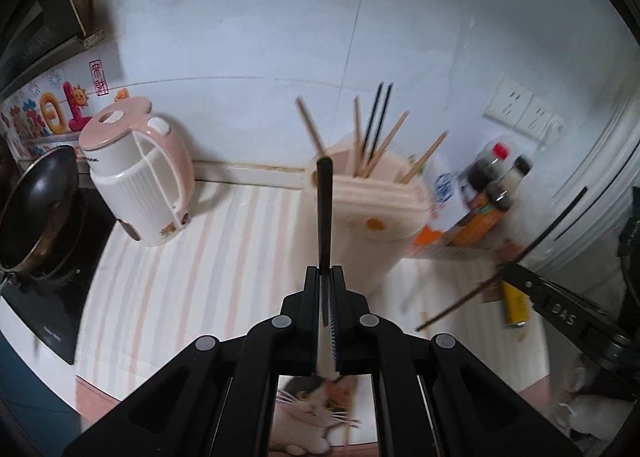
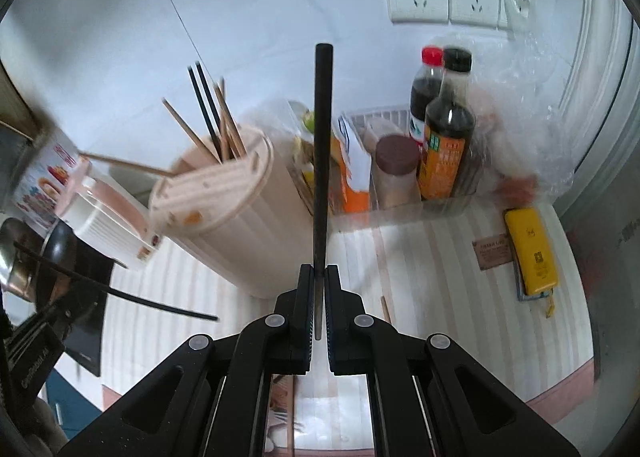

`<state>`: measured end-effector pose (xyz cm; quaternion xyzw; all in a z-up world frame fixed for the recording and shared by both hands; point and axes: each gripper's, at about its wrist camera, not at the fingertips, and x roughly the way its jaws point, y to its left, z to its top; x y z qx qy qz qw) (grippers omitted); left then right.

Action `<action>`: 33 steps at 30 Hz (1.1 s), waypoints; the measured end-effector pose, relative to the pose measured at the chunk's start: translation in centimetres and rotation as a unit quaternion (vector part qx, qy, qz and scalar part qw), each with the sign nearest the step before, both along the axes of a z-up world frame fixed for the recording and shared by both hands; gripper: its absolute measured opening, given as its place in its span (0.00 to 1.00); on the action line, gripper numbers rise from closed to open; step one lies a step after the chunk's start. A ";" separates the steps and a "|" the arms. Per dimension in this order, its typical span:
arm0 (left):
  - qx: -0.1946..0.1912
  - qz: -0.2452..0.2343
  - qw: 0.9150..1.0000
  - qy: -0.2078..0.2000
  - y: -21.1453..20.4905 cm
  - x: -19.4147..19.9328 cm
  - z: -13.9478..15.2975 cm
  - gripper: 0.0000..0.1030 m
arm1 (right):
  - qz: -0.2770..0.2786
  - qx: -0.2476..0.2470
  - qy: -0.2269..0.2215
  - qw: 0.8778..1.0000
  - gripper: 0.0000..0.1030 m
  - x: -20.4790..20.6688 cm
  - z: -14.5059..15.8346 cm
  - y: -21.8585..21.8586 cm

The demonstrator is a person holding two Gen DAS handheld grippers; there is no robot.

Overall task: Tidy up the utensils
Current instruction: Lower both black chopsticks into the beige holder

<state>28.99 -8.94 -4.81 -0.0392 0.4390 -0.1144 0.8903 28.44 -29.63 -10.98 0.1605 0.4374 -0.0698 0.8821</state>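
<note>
Nearest the lens, left hand-held gripper (image 1: 325, 277): black plastic jaws with ribbed pads, closed tight on a black chopstick (image 1: 324, 213), a thin square rod standing straight up out of the grip.
Right hand-held gripper (image 2: 319, 277): same black build, jaws pinched on a second chopstick (image 2: 321, 161), dark, matte, tapering toward the grip, rounded top.
Where the sticks are: each is lifted clear of the counter (image 2: 432, 277), in front of the holder.
Counter: covered in a smooth cloth with pale pink and cream stripes.
Stray stick (image 2: 385, 309): a light wooden one lies flat on the stripes, just right of the right jaws.
Holder (image 1: 360, 217): beige ribbed plastic tub, slotted lid, wooden and black sticks leaning out of it.
Kettle (image 1: 138, 177): pink and white, ribbed body, left of the holder.
Bottles (image 2: 444, 137): dark sauce, glossy, in a clear tray.
Wall (image 1: 260, 17): white, glossy tiles.
</note>
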 end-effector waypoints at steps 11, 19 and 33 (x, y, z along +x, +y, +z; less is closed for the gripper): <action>-0.071 -0.033 0.995 -0.062 -1.3 0.0 8.9 0.02 | 0.013 0.026 -0.067 0.997 0.05 0.3 9.1 -1.7; -0.062 -0.023 0.989 -0.130 -2.2 5.0 14.5 0.02 | 0.024 0.045 -0.125 0.991 0.05 4.0 14.8 -2.7; -0.015 -0.007 0.999 -0.028 -3.1 15.7 6.8 0.02 | 0.060 0.004 -0.052 0.997 0.05 14.8 9.8 0.4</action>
